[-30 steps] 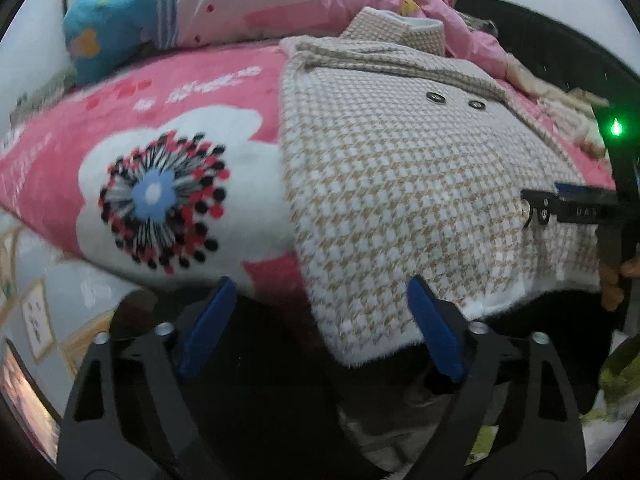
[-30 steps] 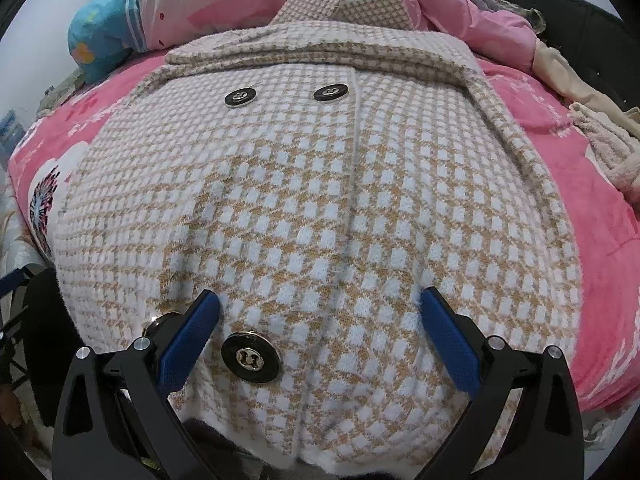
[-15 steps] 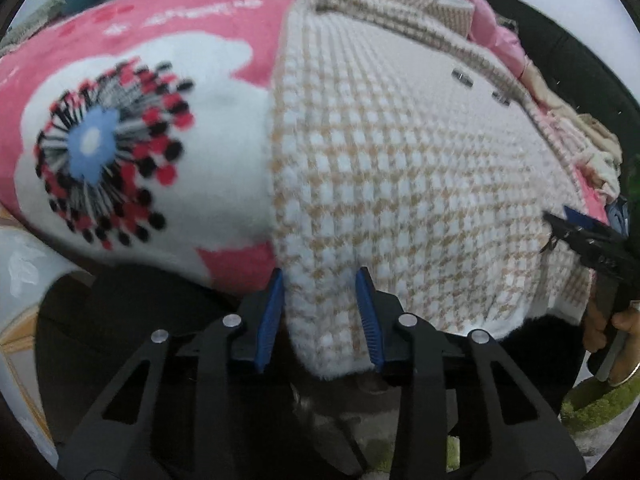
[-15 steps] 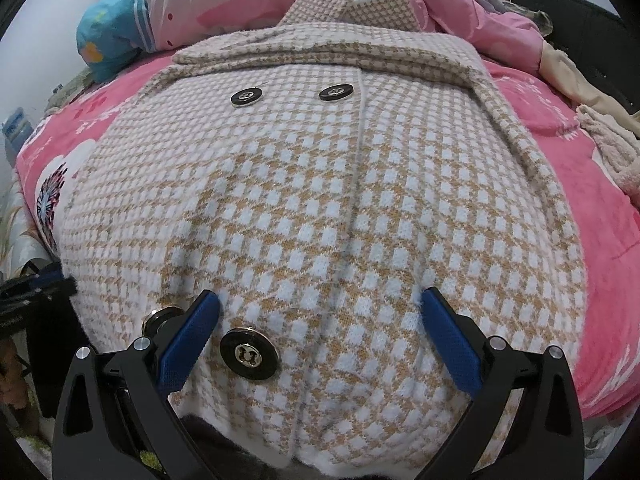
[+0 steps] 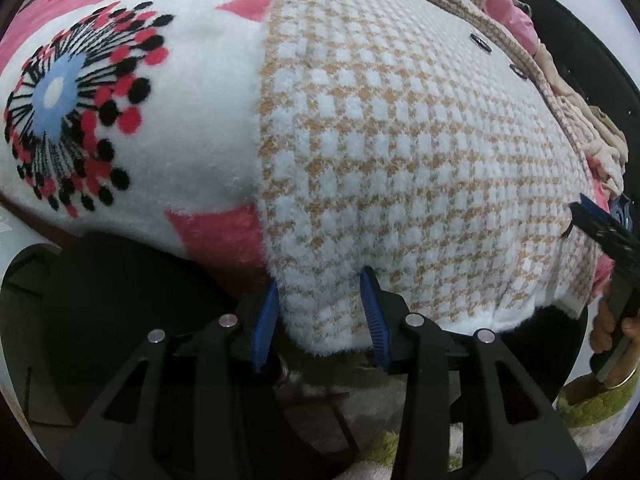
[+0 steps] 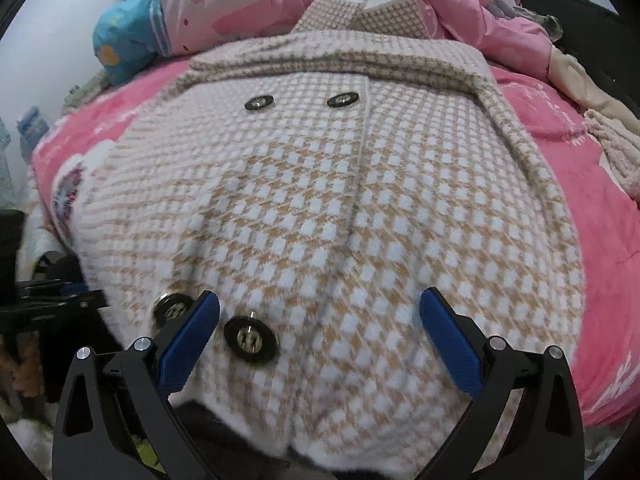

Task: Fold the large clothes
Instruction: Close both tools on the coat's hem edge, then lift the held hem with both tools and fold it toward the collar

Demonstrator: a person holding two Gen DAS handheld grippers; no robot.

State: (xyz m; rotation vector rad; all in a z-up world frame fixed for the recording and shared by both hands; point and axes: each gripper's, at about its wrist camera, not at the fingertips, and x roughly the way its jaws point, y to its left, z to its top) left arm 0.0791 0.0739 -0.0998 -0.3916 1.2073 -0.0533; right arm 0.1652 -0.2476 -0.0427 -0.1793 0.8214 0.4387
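Your left gripper (image 5: 320,312) is angling down, pads pinching the coat's (image 5: 400,152) near hem corner after closing, then easing slightly. Your right gripper (image 6: 320,340) is hovering wide open over the hem by the buttons (image 6: 250,339). The coat is lying flat across the pink blanket (image 6: 560,120), with a crumpled duvet (image 6: 240,8) behind.

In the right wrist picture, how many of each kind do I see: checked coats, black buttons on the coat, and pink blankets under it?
checked coat: 1
black buttons: 4
pink blanket: 1
Total: 6
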